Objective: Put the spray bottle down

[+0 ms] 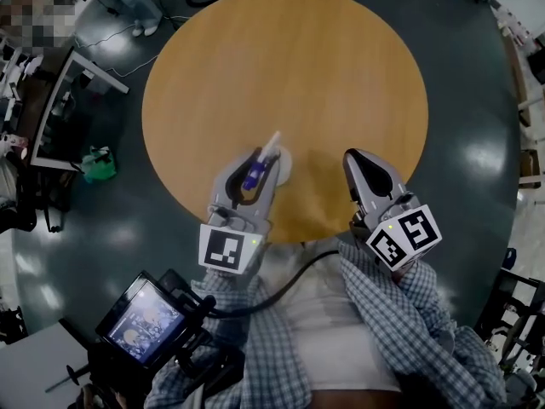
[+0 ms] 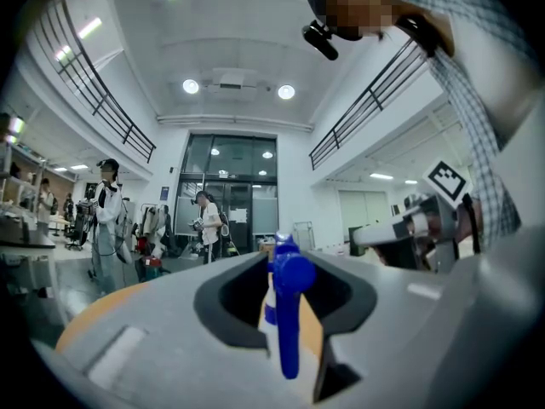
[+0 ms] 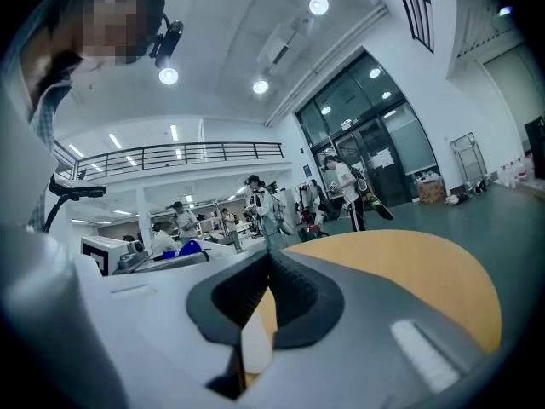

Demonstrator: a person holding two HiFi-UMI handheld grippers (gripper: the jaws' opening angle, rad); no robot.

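The spray bottle (image 1: 271, 156) is white with a blue trigger head and stands upright over the near part of the round wooden table (image 1: 289, 66). My left gripper (image 1: 260, 158) is shut on its neck. In the left gripper view the blue head (image 2: 289, 284) fills the gap between the jaws of that gripper (image 2: 285, 267). Whether the bottle's base touches the tabletop is not visible. My right gripper (image 1: 356, 160) hovers to the right, apart from the bottle, shut and empty. In the right gripper view, the tips of the right gripper (image 3: 271, 258) meet over the wood.
The table's front edge (image 1: 298, 237) lies just under both grippers. A device with a lit screen (image 1: 149, 318) sits at lower left, with a black cable (image 1: 289, 275) running from it. A green object (image 1: 100, 164) lies on the floor. Several people (image 2: 209, 224) stand far off.
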